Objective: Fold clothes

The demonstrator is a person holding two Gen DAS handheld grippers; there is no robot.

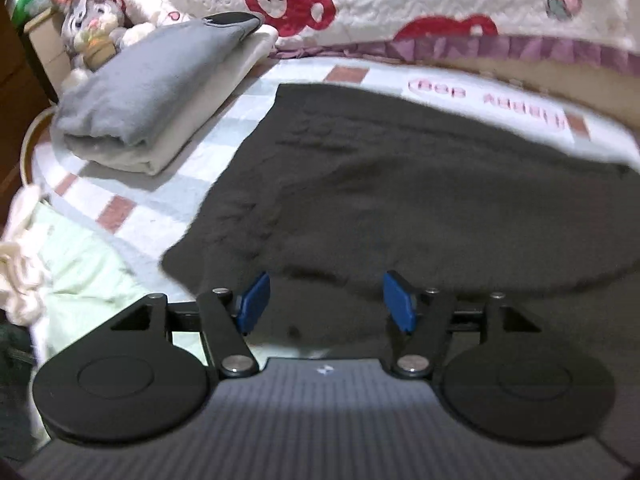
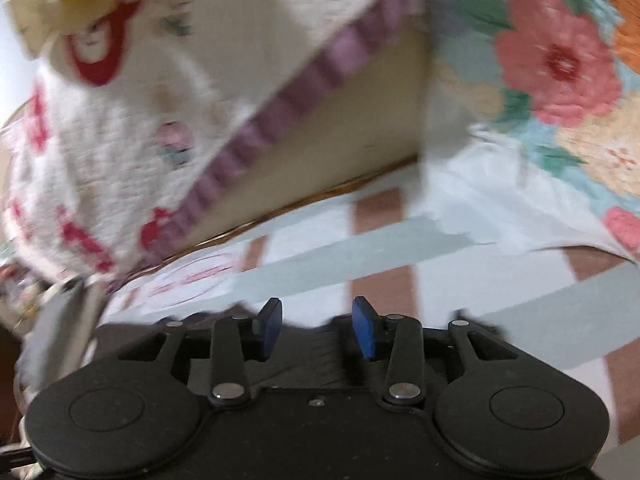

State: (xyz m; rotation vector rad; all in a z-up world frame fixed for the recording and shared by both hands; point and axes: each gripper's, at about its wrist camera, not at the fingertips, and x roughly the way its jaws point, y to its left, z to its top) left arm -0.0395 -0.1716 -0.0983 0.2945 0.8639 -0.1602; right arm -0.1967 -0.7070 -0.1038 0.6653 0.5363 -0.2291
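jaws spread wide on left gripper (image 1: 326, 300), nothing between the blue pads (image 1: 253, 302). right gripper (image 2: 317, 330) also parted, empty. dark garment (image 1: 400, 200) lies spread on checked sheet (image 1: 132, 196), just ahead of left gripper. folded grey cloth (image 1: 148, 84) stacked on cream one (image 1: 208, 112), far left corner. right view blurred: quilt (image 2: 132, 120), floral fabric (image 2: 560, 80).

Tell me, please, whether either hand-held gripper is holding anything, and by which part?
Nothing is held: the left hand-held gripper is open over the dark garment, and the right hand-held gripper is open and empty.
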